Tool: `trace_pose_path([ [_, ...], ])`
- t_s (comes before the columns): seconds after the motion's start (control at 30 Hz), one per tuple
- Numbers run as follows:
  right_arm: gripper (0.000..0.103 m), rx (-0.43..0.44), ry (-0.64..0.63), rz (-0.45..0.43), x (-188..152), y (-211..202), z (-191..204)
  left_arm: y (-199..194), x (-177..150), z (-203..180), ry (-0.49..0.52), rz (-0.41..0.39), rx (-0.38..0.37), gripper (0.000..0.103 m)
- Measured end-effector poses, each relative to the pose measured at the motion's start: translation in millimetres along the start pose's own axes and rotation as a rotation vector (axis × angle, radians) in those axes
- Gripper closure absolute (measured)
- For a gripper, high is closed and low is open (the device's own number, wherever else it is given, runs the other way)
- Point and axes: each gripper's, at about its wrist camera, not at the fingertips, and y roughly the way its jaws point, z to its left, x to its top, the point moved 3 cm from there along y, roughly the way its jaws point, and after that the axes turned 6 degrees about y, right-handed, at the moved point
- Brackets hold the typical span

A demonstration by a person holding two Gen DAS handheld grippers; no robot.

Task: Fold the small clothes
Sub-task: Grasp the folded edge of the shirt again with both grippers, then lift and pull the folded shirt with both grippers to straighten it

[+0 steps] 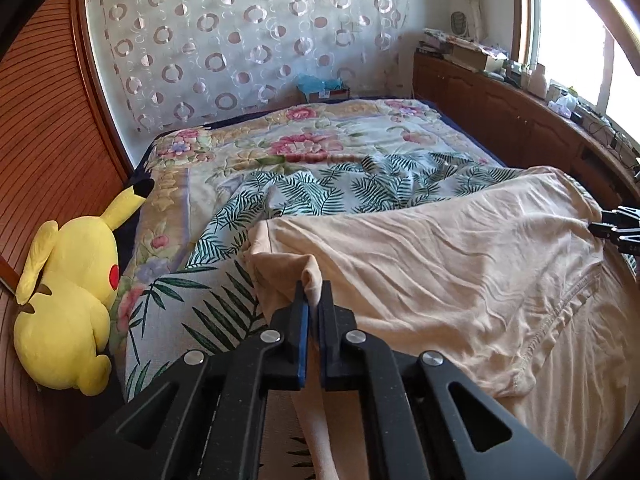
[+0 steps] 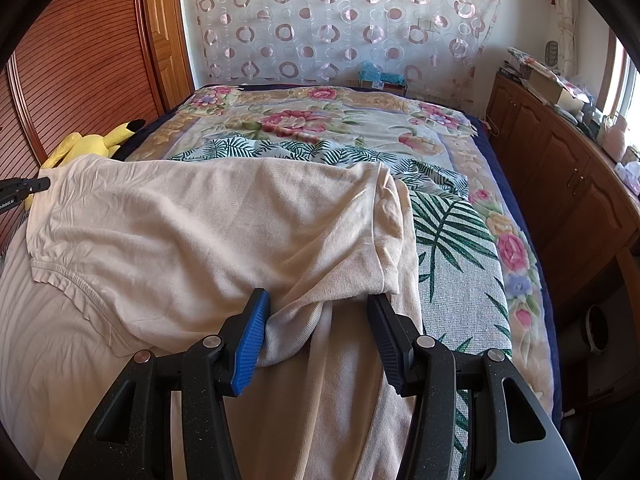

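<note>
A cream garment (image 1: 440,248) lies wrinkled across the near part of the bed. My left gripper (image 1: 314,296) is shut on a pinched-up fold at the garment's left corner. In the right wrist view the same cream garment (image 2: 200,220) spreads to the left, one part folded over another. My right gripper (image 2: 318,312) stands open at its right end, with a loose bunch of the cloth lying between the blue pads (image 2: 252,340). Each gripper also shows in the other's view: the right gripper (image 1: 598,221) at the garment's far right edge, the left gripper (image 2: 42,184) at its far left.
A fern-print cloth (image 1: 320,188) lies under the garment on a floral bedspread (image 2: 320,120). A yellow plush toy (image 1: 68,304) sits at the bed's left edge against a wooden slatted door (image 1: 48,140). Wooden cabinets (image 2: 560,168) with clutter run along the right.
</note>
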Motion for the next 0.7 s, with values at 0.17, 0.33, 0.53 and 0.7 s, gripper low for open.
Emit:
trace_pose_path([
  [0.17, 0.090, 0.016, -0.031, 0.007, 2, 0, 3, -28, 11, 3, -0.042, -0.094, -0.012, 0.099],
  [0.33, 0.099, 0.050, -0.068, -0.050, 15, -11, 7, -47, 20, 0, -0.054, -0.144, -0.036, 0.099],
  [0.53, 0.100, 0.081, -0.043, -0.155, 24, -39, 8, -74, 17, -3, -0.090, -0.191, -0.070, 0.099],
  [0.7, 0.100, 0.062, -0.065, -0.204, 20, -57, 10, -97, 6, -9, -0.088, -0.212, -0.067, 0.099],
])
